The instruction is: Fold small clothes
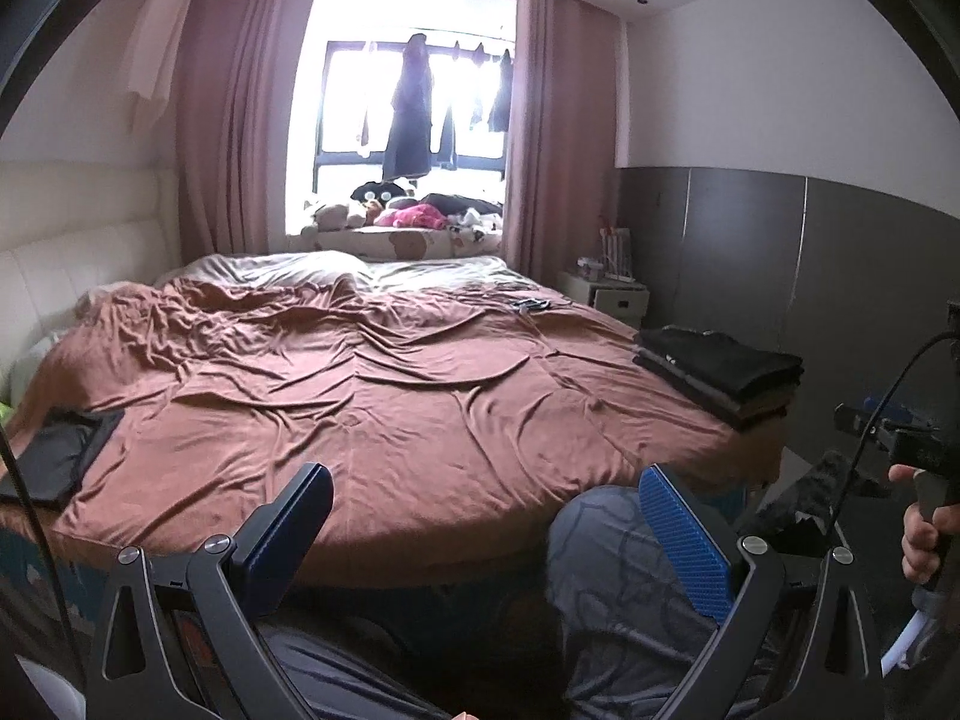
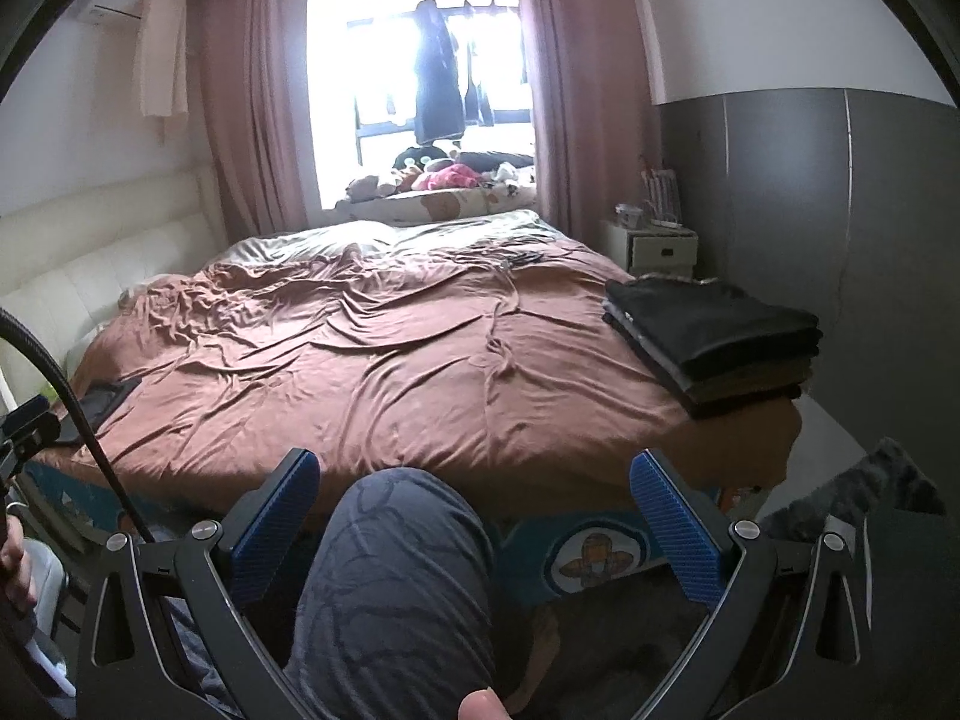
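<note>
Nearest the right wrist camera, the right gripper (image 2: pixel 474 516) stands with its two blue ribbed pads wide apart and nothing between them but the person's knee in grey patterned trousers (image 2: pixel 390 570), which rises just below the foot edge of the bed. The left gripper (image 1: pixel 486 531) is likewise spread wide and empty — its pads frame the same foot edge, with the trousered knee behind the right-hand pad. At the right margin of the left view, a hand (image 1: pixel 921 531) wraps the handle of the other tool. The wide bed covered in a wrinkled rust-brown sheet (image 2: pixel 390 360) is the landmark: on its near right corner sits a neat stack of folded dark clothes (image 2: pixel 720 342), black on top with a brownish layer lower down, well apart from both grippers. On the bed's near left corner lies a flat dark item (image 1: pixel 57 456); what it is cannot be told. Past the bed's far right corner stands a small white nightstand (image 2: pixel 657 246). Beyond the bed's far side, soft toys (image 2: pixel 444 177) crowd the sill between dusty-pink curtains (image 2: pixel 252 114), and dark garments (image 2: pixel 438 78) hang in the bright window.
</note>
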Motion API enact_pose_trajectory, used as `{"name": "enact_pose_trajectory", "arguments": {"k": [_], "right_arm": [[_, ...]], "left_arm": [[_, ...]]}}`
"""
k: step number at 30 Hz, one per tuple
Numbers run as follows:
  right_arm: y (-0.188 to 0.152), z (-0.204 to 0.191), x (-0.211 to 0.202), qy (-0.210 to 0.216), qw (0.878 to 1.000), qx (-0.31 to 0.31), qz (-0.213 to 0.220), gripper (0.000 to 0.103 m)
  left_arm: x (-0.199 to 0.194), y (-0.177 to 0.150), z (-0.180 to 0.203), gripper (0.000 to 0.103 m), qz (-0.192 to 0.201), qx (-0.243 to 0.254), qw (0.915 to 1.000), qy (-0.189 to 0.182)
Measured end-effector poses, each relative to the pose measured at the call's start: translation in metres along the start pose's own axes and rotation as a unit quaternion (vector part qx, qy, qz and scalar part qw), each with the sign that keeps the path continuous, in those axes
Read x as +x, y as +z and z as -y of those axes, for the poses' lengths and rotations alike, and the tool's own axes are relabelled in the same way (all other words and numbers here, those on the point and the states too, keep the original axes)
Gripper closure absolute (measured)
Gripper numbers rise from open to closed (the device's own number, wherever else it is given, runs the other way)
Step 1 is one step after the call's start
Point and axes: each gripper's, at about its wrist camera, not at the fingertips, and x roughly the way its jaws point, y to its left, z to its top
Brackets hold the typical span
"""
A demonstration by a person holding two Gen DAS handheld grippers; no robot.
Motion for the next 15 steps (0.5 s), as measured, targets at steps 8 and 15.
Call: {"name": "enact_pose_trajectory", "arguments": {"k": [8,15], "right_arm": [[0.0027,-0.0076,-0.0012,0.0,1.0,-0.006,-0.008,0.0],[0.0053,-0.0058,-0.0001,0.001,1.0,-0.004,-0.014,0.0]], "left_arm": [[-0.002,-0.0041,-0.0014,0.0,0.0,-0.006,1.0,-0.004],[-0.0035,-0.0041,-0.0055,0.0,-0.002,-0.014,0.9999,-0.006]]}}
